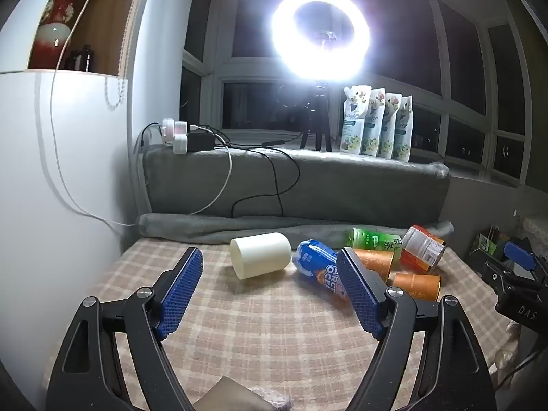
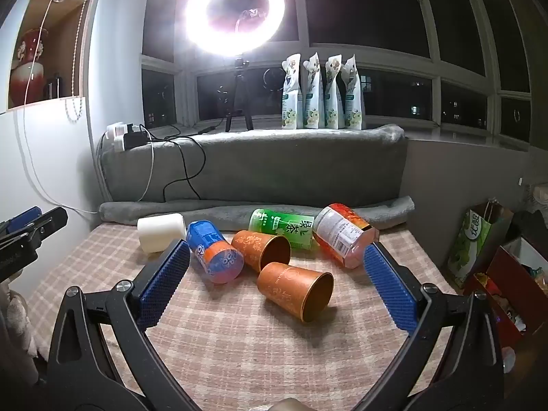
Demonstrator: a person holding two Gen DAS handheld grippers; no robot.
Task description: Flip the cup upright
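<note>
Several cups and cans lie on their sides on a checked cloth (image 1: 260, 322). A cream cup (image 1: 260, 255) lies at the back left; it also shows in the right wrist view (image 2: 161, 232). Two orange cups lie near the middle, one nearer (image 2: 296, 291) and one behind it (image 2: 262, 250). My left gripper (image 1: 270, 263) is open and empty, short of the cream cup. My right gripper (image 2: 277, 257) is open and empty, its fingers either side of the orange cups but nearer the camera than they are.
A blue can (image 2: 214, 257), a green tea can (image 2: 282, 227) and a red-labelled jar (image 2: 342, 236) lie among the cups. A grey blanket roll (image 2: 253, 210) borders the back. Bags and boxes (image 2: 479, 243) stand at the right. A ring light (image 2: 236, 10) glares above.
</note>
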